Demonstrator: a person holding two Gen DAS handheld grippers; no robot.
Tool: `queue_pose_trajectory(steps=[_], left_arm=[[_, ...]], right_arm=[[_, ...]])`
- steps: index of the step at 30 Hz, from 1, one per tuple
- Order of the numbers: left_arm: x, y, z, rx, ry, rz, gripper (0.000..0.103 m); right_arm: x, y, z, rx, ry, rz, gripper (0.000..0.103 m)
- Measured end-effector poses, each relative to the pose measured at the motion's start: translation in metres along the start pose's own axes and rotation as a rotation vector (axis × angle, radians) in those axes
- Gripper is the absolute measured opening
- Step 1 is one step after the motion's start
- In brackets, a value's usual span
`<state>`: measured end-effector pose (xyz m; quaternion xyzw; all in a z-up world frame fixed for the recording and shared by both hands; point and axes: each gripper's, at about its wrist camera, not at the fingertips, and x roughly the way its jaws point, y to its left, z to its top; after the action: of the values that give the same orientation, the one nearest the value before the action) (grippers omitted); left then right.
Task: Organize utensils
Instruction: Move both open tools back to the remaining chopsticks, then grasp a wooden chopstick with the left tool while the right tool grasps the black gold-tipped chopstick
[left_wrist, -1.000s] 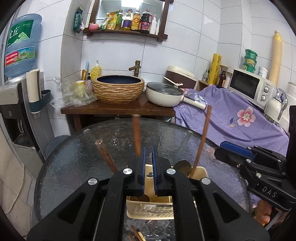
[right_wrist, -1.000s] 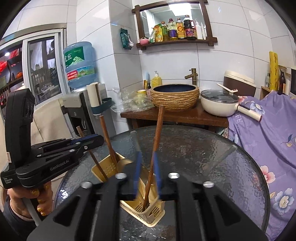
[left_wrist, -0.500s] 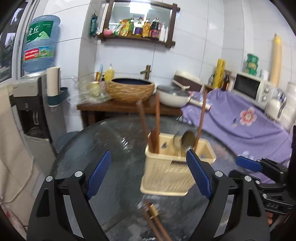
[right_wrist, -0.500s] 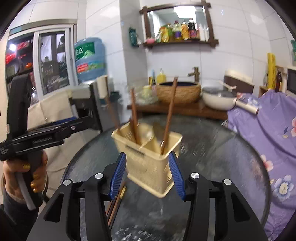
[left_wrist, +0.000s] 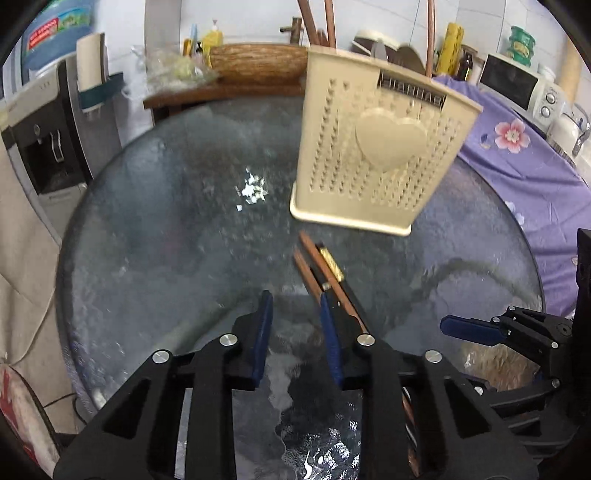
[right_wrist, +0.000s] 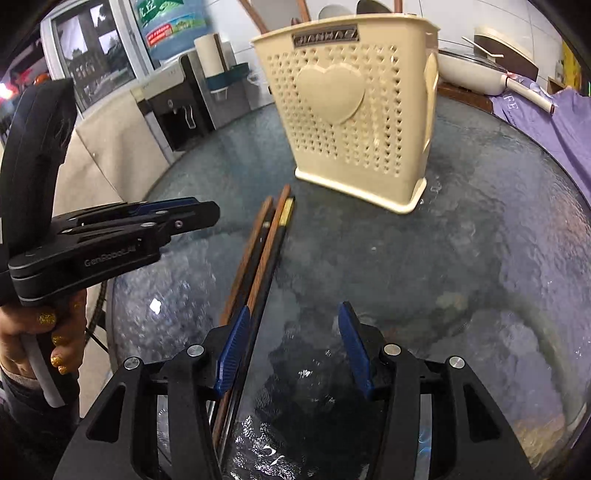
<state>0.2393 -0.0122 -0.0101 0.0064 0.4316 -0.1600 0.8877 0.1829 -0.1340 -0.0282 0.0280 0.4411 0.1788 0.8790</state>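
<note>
A cream perforated utensil holder (left_wrist: 380, 147) with a heart on its side stands on the round glass table (left_wrist: 166, 221); it also shows in the right wrist view (right_wrist: 354, 110). Wooden handles and spoons stick out of its top. Several loose chopsticks (left_wrist: 321, 269) lie flat in front of it, brown and black, one with a gold end; the right wrist view shows them too (right_wrist: 266, 251). My left gripper (left_wrist: 295, 332) is open and empty, low over the table, the chopsticks by its right finger. My right gripper (right_wrist: 291, 343) is open and empty, the chopsticks by its left finger.
Behind the table a wooden bench (left_wrist: 221, 88) carries a woven basin and a white pan (right_wrist: 476, 70). A water dispenser (left_wrist: 48, 129) stands at the left. A purple flowered cloth (left_wrist: 517, 155) and a microwave (left_wrist: 517, 81) are at the right.
Both grippers let go of their utensils in the holder, opened, drew back and dropped low toward the table. The loose chopsticks now lie right by the fingers.
</note>
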Motion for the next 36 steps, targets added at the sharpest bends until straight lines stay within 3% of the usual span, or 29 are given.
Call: queue_pose_trajectory(steps=[9,19,31,36], left_arm=[[0.014,-0.004,-0.008,0.008,0.044,-0.058,0.026],[0.026,-0.009,-0.014,0.029,0.072,-0.061,0.026],[0.024,-0.01,-0.012,0.055,0.073,-0.016,0.026],[0.025,-0.001,-0.006,0.043,0.086,0.014,0.026]], right_arm=[[0.003,0.012,-0.01,-0.041,0.022,-0.017,0.049],[0.004,0.017,-0.008,-0.083,0.025,-0.149,0.048],[-0.001,-0.01,-0.005,-0.058,0.026,-0.244,0.048],[0.001,-0.011,-0.001,-0.066,0.037,-0.22,0.048]])
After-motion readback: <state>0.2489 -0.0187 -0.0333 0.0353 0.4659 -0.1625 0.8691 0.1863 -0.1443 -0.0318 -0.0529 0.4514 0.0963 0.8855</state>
